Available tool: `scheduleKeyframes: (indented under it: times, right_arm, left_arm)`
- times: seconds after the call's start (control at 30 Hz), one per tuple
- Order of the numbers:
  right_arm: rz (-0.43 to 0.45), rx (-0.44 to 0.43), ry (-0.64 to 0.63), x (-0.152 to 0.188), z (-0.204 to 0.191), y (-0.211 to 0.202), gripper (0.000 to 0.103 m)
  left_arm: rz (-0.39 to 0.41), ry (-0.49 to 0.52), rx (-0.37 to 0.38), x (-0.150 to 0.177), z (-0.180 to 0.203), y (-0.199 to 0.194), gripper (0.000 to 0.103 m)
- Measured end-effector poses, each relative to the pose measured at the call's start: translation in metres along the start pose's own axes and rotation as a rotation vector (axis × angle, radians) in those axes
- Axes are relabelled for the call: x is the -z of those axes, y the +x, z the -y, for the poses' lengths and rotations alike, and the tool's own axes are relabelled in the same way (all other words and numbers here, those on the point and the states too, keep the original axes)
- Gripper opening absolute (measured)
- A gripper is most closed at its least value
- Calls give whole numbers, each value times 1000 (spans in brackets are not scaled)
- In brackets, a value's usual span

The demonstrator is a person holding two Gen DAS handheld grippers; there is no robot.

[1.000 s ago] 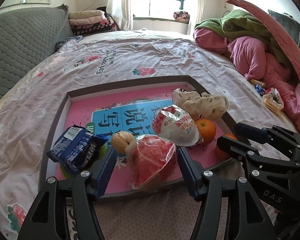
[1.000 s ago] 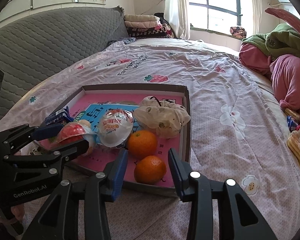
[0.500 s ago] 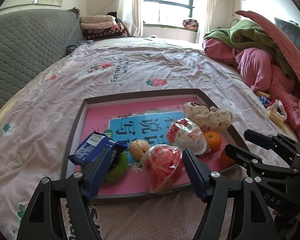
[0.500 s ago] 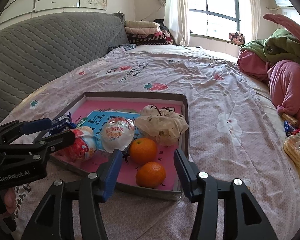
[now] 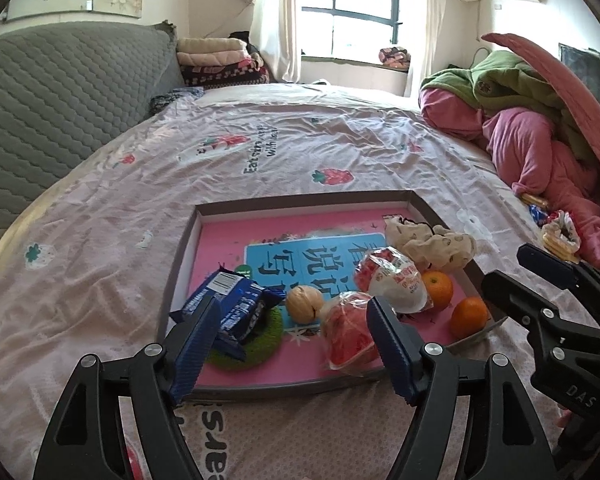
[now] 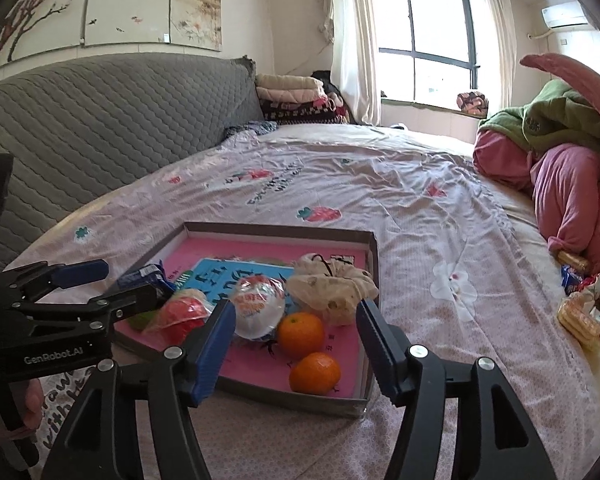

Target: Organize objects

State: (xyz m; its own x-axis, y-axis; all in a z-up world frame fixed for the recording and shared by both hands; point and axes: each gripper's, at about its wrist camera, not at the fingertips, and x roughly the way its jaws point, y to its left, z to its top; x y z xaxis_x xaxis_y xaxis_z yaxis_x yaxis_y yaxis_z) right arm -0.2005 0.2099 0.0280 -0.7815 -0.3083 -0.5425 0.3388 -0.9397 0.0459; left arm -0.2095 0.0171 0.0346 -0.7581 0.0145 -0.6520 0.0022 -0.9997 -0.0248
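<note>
A shallow box (image 5: 300, 200) with a pink floor lies on the bed. In it are a blue cookie pack (image 5: 228, 308) on a green knitted ring (image 5: 260, 344), a walnut (image 5: 304, 309), a red jelly cup (image 5: 348, 336), a white-and-red jelly cup (image 5: 392, 284), two oranges (image 5: 436, 288) (image 5: 468, 317) and a beige fabric pouch (image 5: 428, 242). My left gripper (image 5: 292, 344) is open and empty, just in front of the box's near edge. My right gripper (image 6: 296, 352) is open and empty, above the near orange (image 6: 315, 373) at the box's (image 6: 276, 230) near right corner.
Wrapped snacks (image 6: 584, 310) lie on the sheet to the right of the box. A pile of pink and green bedding (image 5: 540, 120) fills the right side. A grey quilted headboard (image 6: 100, 128) runs along the left. Folded blankets (image 5: 220, 60) are stacked at the far end.
Both grippers have drawn back and risen from the box. The red jelly cup that stood between my left fingers now lies free in the box. The objects have not moved.
</note>
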Motion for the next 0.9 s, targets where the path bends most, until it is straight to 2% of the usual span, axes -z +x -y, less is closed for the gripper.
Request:
scheduleKeyframes:
  times: [0.47, 0.53, 0.6, 0.9]
  right_arm:
    - [44, 9, -16, -3, -21, -21, 63]
    - [54, 13, -9, -4, -23, -26, 66]
    - [61, 21, -5, -6, -25, -31, 72]
    - [80, 54, 1, -10, -36, -55, 73]
  left_arm:
    - [20, -24, -14, 2, -15, -26, 76]
    - [20, -25, -16, 2, -17, -30, 76]
    - [25, -26, -16, 3, -20, -34, 76]
    - [39, -23, 3, 6, -22, -54, 76]
